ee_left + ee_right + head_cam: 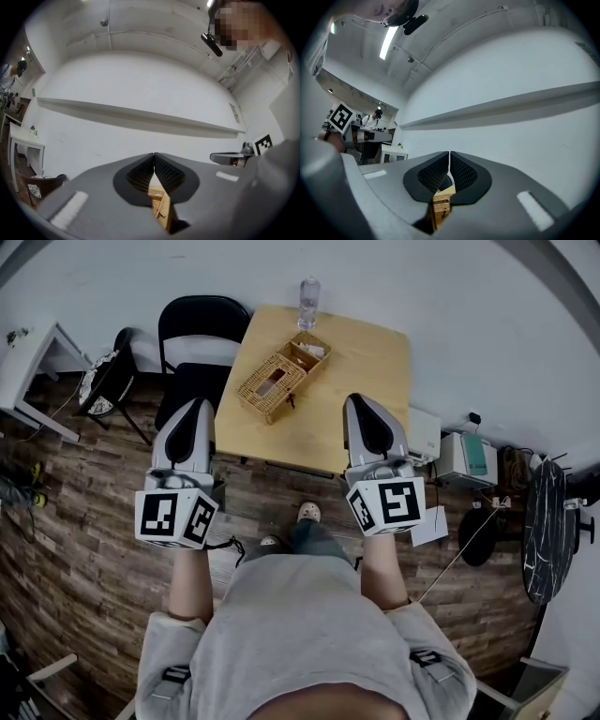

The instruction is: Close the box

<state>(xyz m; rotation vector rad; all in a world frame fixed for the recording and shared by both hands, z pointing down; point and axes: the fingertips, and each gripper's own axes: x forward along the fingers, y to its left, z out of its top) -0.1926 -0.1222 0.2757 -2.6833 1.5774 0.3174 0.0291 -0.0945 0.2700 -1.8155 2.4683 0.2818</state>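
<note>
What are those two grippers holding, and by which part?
Nothing. The left gripper and right gripper both have shut, empty jaws; the box sits apart on the table.

Right gripper, jaws together at the tips with nothing gripped. Below the tips, through the wedge-shaped gap between the pads, part of the wicker box is visible. Behind is a white wall with a long ledge, and a tube light on the ceiling. At far left is a marker cube. Beyond it are a person at a desk and a small white table.
</note>
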